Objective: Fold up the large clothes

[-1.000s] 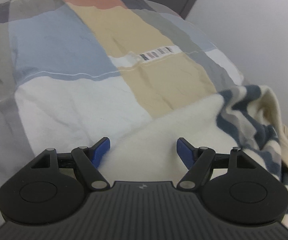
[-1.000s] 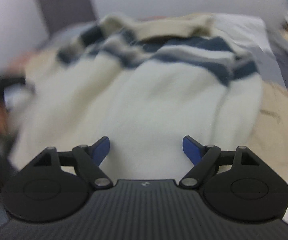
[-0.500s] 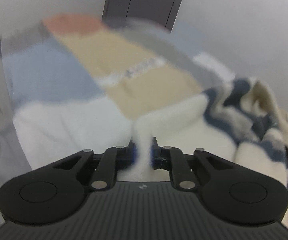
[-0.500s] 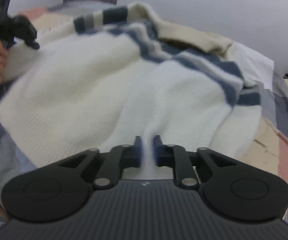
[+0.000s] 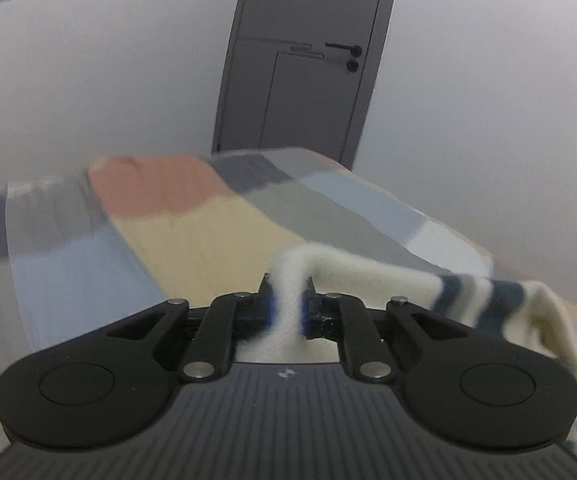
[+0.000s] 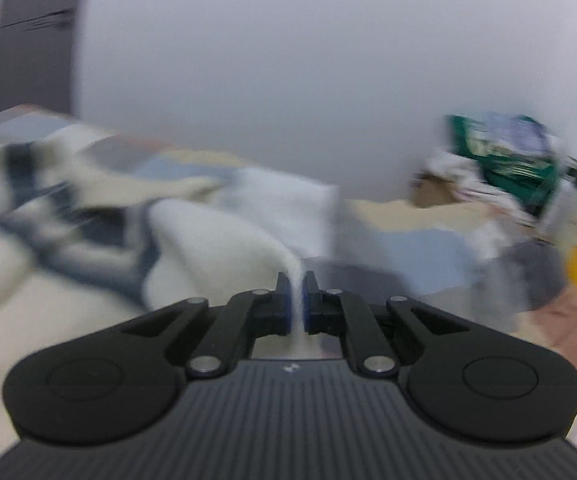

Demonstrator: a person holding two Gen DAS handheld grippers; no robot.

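both pairs of jaws, wide apart a second ago, now clamped and lifted. left gripper (image 5: 288,304) pinched on a fold of the cream knitted sweater with navy and grey stripes (image 5: 372,280), cloth bunched up between the blue pads and rising out at twelve o'clock. right gripper (image 6: 297,300) pressed together on a thinner edge of the same sweater (image 6: 216,248), fabric pulling away toward ten o'clock. bed dropped lower in both views, so both ends off the bedding and up.

sweater hanging between the two grips, striped part trailing off at three o'clock in the left view, at nine o'clock in the right, rest draped on the patchwork quilt of blue, tan, grey and salmon blocks (image 5: 192,240). grey door (image 5: 308,64) at twelve o'clock behind the bed. blurred heap of green and white items (image 6: 504,168) at two o'clock in the right view, too smeared to name.

looks like the lift-and-spread step: garment gripped at two points, ready for shaking flat or carrying over into a first fold. no fold made yet by the look of it. heavy knit, likely to sag in the middle.
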